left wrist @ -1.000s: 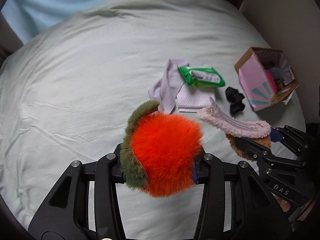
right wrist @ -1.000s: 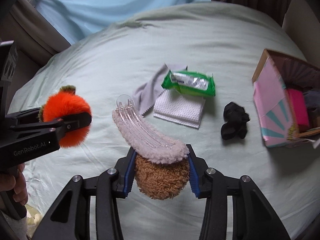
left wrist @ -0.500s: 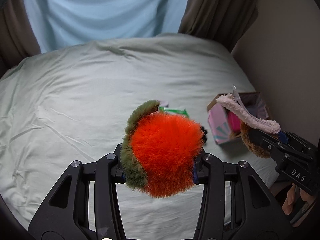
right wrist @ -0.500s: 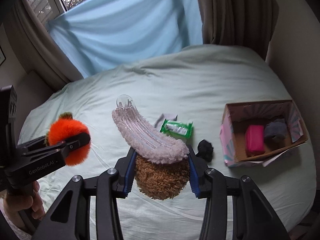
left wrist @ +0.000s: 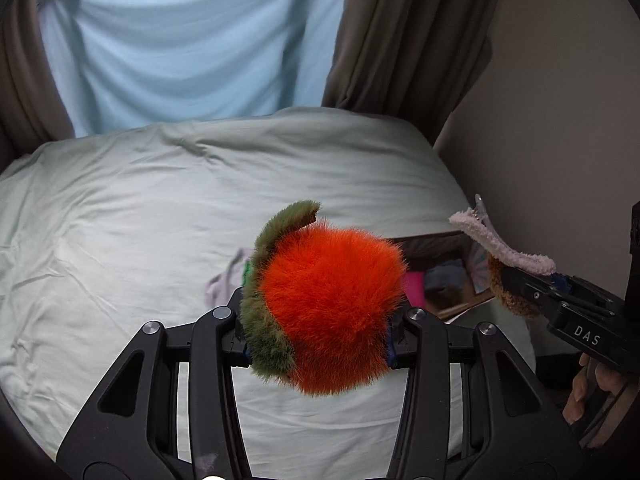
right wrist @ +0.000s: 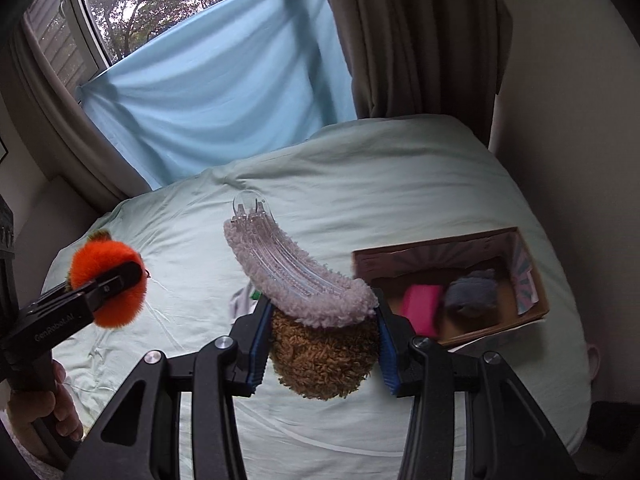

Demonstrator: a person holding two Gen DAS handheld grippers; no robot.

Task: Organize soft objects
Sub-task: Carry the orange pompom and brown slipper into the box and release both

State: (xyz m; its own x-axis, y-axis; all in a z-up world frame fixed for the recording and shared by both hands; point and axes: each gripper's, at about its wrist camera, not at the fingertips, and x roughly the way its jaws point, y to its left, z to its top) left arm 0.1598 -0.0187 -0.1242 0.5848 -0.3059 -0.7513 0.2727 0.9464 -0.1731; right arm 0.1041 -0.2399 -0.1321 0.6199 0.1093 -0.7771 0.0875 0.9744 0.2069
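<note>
My left gripper [left wrist: 318, 344] is shut on a fluffy orange ball with a green fuzzy edge [left wrist: 332, 312], held well above the bed; it also shows in the right wrist view [right wrist: 106, 284]. My right gripper [right wrist: 322, 350] is shut on a fuzzy hair clip [right wrist: 304, 280], pale pink plush with a clear plastic claw over a brown plush part. It shows at the right of the left wrist view [left wrist: 508, 256]. An open cardboard box [right wrist: 536, 300] lies on the bed to the right, holding a pink item [right wrist: 422, 306] and a grey-blue item [right wrist: 470, 292].
The pale green bed [right wrist: 360, 184] fills both views. A lilac cloth [left wrist: 224, 280] and a green packet peek out behind the orange ball. A wall [right wrist: 580, 120] runs along the right, and brown curtains [right wrist: 404, 40] and a blue sheet [right wrist: 224, 92] hang at the back.
Both grippers have lifted well above the bed with their objects still held. The view tilted up, and the box now lies nearer the held items.
</note>
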